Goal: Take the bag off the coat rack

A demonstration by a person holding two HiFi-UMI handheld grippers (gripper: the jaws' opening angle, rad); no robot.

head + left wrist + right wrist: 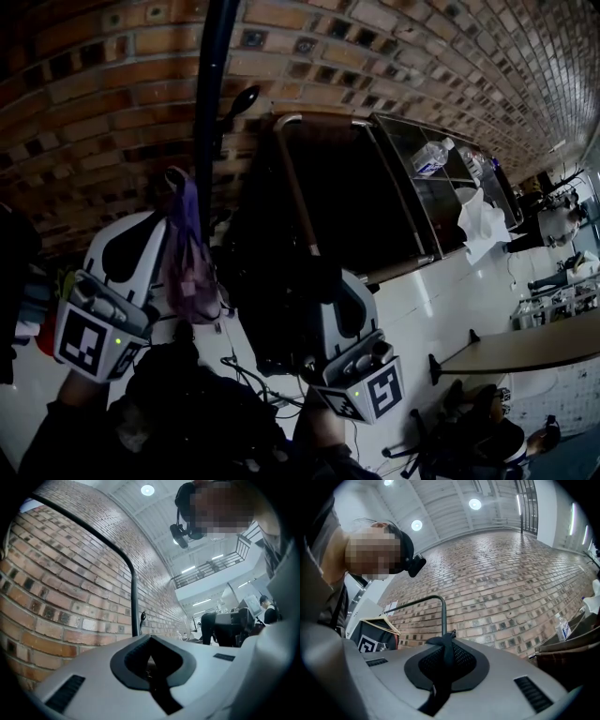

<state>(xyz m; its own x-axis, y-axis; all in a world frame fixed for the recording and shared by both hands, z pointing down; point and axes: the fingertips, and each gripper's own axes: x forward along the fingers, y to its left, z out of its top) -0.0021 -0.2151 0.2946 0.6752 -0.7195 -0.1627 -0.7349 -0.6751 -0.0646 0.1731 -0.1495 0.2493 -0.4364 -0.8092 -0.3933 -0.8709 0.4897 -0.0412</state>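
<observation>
Left gripper (150,659) pointing up toward the brick wall (84,84), jaws pressing shut, purple pouch (192,267) hanging beside the coat rack pole (211,94), black bag (272,309) hanging between both grippers, right gripper (449,637) tilting upward, jaws clamping the black strap (446,654).

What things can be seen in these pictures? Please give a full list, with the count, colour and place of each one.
dark metal coat rack: one, dark pole with hooks, against the wall
brick wall: one, red-brown, behind the rack
purple bag: one, hanging beside the pole
black bag: one, right of the purple bag
black strap: one, between the right jaws
clear plastic bottle: one, lying on the dark cabinet
white paper: one, at the cabinet's edge
beige table: one, lower right
left gripper: white, jaws together
right gripper: white, jaws shut on the strap
</observation>
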